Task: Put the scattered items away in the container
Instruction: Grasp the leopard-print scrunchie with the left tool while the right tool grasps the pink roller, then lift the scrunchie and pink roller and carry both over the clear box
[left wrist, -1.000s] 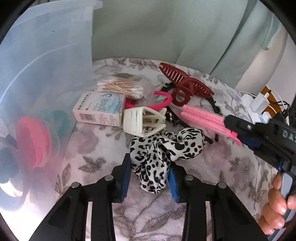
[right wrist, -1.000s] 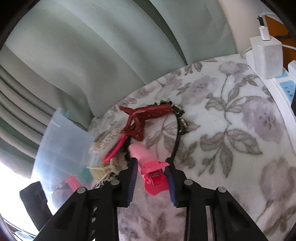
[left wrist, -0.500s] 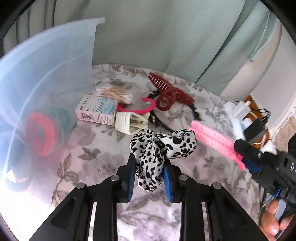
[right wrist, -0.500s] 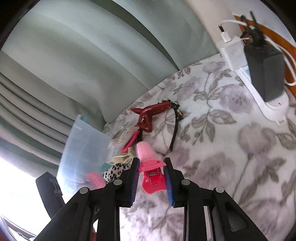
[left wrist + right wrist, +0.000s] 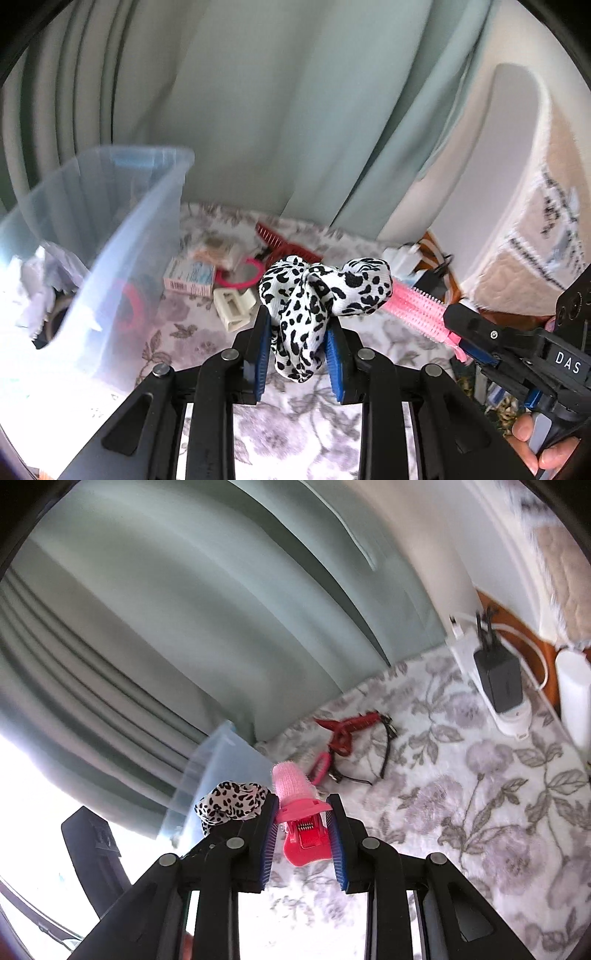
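Green curtains hang behind a floral cloth. Both grippers are held raised above it: the left gripper (image 5: 297,345) is clamped on a leopard scrunchie (image 5: 321,295), the right gripper (image 5: 302,838) on a pink clip (image 5: 299,812), beside the clear bin (image 5: 110,229).

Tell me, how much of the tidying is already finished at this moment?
Partly done: the clear container already holds some items. In hand: the left tool grips the leopard scrunchie, the right tool the pink roller clip. Left on the cloth: red claw clip, cream clip, small box.
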A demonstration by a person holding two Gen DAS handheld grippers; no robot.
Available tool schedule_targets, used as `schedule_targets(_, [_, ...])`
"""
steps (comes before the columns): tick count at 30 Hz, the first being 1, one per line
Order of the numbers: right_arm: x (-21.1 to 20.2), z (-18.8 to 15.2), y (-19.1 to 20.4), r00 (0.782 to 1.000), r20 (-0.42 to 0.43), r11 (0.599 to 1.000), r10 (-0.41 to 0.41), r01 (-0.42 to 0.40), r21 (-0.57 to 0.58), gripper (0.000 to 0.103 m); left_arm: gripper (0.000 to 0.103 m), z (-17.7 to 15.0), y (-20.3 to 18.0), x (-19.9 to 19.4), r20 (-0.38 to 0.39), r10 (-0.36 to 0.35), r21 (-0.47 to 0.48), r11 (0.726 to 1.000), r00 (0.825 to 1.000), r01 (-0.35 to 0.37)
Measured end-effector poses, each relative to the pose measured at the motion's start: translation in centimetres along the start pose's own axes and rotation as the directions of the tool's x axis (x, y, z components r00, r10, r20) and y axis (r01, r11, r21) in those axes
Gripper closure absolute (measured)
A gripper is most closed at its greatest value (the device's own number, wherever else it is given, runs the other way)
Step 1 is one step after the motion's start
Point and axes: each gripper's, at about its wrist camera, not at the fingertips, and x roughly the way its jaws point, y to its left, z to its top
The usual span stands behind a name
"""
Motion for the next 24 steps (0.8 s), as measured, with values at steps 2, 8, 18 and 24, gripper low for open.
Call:
schedule_targets(2, [-1.1,0.0,1.0,1.000,0.019,1.000,0.005,-0.005,-0.022,0.075,0.075,0.2,0.0,-1.8,0.032,-0.011,0.003,1.000,0.999,0.010])
schedule_targets(8, [-3.6,-0.2,4.8,0.997,0.063,0.995,0.037,-0.031,-0.091,0.075,0.075,0.9,0.8,-6.5,0.121,-0.016,-0.013,1.000,0.993,0.018])
schedule_targets(18, [-4.9,-1.9,11.1,0.995,0.064,0.977,0.077,-0.062,-0.206,0.075,0.075,1.8,5.4,-13.0,0.249,0.024,-0.100,0.995,0.968,0.001])
schedule_targets(24, [-3.2,-2.7,15.1,0.994,0.029,0.957,0.103,-0.091,-0.274,0.075,0.075,1.7,10.3,-15.5,0.289,0.082,-0.195,0.981,0.954,-0.025])
